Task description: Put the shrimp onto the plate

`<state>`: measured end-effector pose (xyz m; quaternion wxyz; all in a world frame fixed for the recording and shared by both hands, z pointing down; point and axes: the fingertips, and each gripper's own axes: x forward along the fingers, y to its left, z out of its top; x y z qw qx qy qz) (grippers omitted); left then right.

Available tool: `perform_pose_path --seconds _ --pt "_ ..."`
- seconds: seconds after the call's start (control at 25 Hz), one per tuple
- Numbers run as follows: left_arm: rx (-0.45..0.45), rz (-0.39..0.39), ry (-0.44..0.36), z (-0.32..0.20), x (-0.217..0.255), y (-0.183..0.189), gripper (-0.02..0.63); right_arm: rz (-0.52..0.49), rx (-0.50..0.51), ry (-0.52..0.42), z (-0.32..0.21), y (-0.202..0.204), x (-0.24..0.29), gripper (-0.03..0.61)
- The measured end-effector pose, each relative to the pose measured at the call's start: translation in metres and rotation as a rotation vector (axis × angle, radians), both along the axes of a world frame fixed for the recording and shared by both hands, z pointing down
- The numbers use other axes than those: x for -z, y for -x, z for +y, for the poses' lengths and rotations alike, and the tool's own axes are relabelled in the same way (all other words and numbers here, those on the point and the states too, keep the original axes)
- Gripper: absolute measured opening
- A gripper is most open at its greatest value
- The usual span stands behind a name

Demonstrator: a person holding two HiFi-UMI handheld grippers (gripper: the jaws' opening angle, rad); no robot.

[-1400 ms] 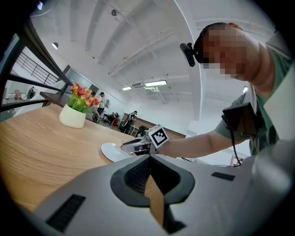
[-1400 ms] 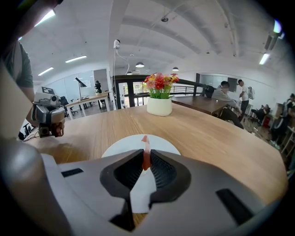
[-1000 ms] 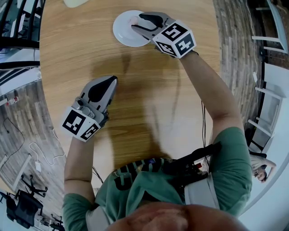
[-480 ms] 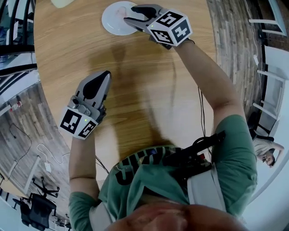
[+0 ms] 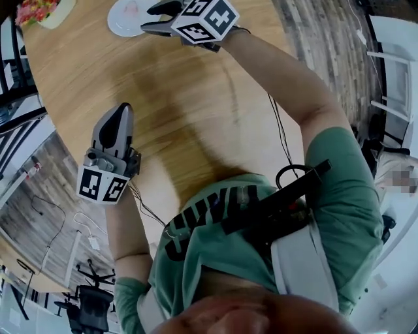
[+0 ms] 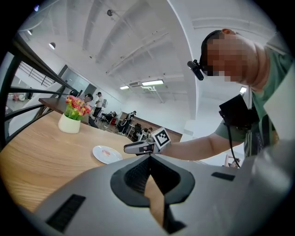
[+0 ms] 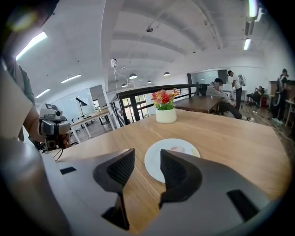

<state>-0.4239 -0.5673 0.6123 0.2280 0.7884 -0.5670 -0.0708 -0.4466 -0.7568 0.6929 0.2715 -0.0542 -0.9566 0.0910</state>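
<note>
Head view: the right gripper (image 5: 151, 18) has backed off the plate (image 5: 117, 23) since 1 s ago, when its jaws sat over it. The shrimp (image 5: 130, 8) shows as a pink patch on the plate at the table's far left, so the placing looks done. The left gripper (image 5: 119, 117) hangs over the wooden table (image 5: 196, 98) at near left, well apart from the plate. Left gripper view: its 2 jaws are pressed together with nothing in them; plate and shrimp lie far ahead, with the flower pot (image 6: 70, 123) beyond. Right gripper view: jaws stand moderately apart, nothing between them, touching nothing; the plate with the shrimp lies just beyond the tips.
</note>
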Motion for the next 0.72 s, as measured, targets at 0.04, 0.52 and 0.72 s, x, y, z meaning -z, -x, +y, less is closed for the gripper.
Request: perform_pose_path --seconds 0.04,0.52,0.72 --pt "0.001 -0.005 -0.005 0.004 0.007 -0.002 -0.005 -0.001 0.007 0.0 0.004 -0.002 0.008 0.176" --pt "0.002 -0.047 -0.06 0.054 0.082 -0.019 -0.005 0.014 0.002 0.017 0.058 -0.044 0.065 0.17" --pt "0.011 -0.054 -0.063 0.087 0.099 -0.027 -0.005 0.005 -0.019 0.04 0.083 -0.063 0.083 0.111"
